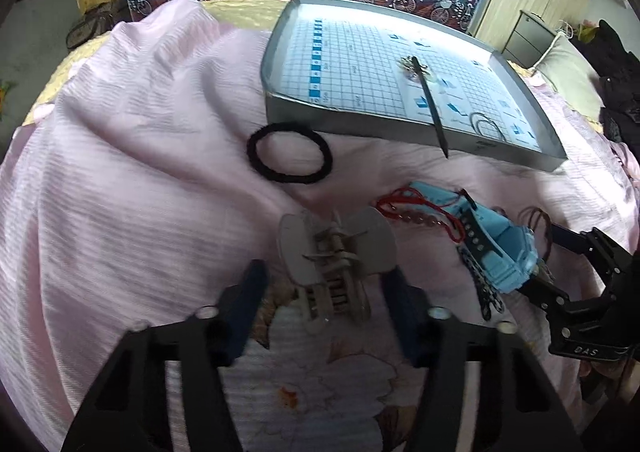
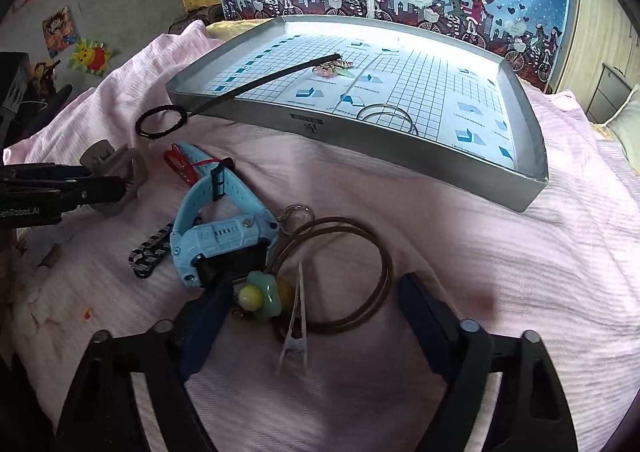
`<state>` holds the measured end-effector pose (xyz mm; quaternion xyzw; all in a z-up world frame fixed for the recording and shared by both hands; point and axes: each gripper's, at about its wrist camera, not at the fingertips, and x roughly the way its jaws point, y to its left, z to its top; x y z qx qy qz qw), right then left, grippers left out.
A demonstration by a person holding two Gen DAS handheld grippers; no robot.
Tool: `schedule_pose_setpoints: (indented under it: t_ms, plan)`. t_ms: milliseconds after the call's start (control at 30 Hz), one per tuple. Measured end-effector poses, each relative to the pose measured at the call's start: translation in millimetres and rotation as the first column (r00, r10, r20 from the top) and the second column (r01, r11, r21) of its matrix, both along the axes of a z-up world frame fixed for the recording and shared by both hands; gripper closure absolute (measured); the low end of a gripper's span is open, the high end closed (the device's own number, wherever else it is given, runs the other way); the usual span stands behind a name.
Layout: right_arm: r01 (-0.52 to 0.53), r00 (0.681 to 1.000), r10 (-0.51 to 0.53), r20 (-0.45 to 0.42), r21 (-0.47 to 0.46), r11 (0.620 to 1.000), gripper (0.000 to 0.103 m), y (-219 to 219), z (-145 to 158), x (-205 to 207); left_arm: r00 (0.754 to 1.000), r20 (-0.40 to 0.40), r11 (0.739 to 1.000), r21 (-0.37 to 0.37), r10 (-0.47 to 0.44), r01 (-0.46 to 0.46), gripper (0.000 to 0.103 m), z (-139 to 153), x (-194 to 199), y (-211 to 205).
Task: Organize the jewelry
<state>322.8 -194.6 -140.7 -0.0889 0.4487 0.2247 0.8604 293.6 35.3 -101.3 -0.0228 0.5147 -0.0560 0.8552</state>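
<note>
On pink bedspread, left gripper spread wide around beige hair claw. Beside blue watch, right gripper gaping over brown hair ties.

Black tongs, blue-padded fingertips
</note>
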Motion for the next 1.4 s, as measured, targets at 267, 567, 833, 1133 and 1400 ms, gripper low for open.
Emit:
schedule_pose_setpoints:
  t_ms: [267,567,833,1133,1400]
  plan:
    - [0.011,0.999,-0.008,-0.039,0.088,0.996,0.065,-3,9,-4,0.999,0.021,0.999,-0.022,-0.034,0.035,0.082,8,-7,-6]
    - [0.045,0.998,-0.038,-0.046,0.162,0.986,0.082,-14,19,-3,0.997,0.022,0.992,-0.104,-0.072,0.074,0.083,16,-14,-14]
    - [0.093,0.995,-0.083,-0.045,0.308,0.947,0.082,-36,40,-4,0.994,0.043,0.986,-0.127,-0.100,0.104,0.083,20,-17,-20]
    - [0.172,0.981,-0.099,-0.169,0.502,0.848,0.081,-62,38,6,0.995,0.041,0.983,-0.151,-0.095,0.100,0.083,21,-16,-17]
    - [0.188,0.971,-0.098,-0.217,0.449,0.874,0.080,-55,26,11,0.994,0.030,0.983,-0.152,-0.102,0.105,0.083,18,-17,-18]
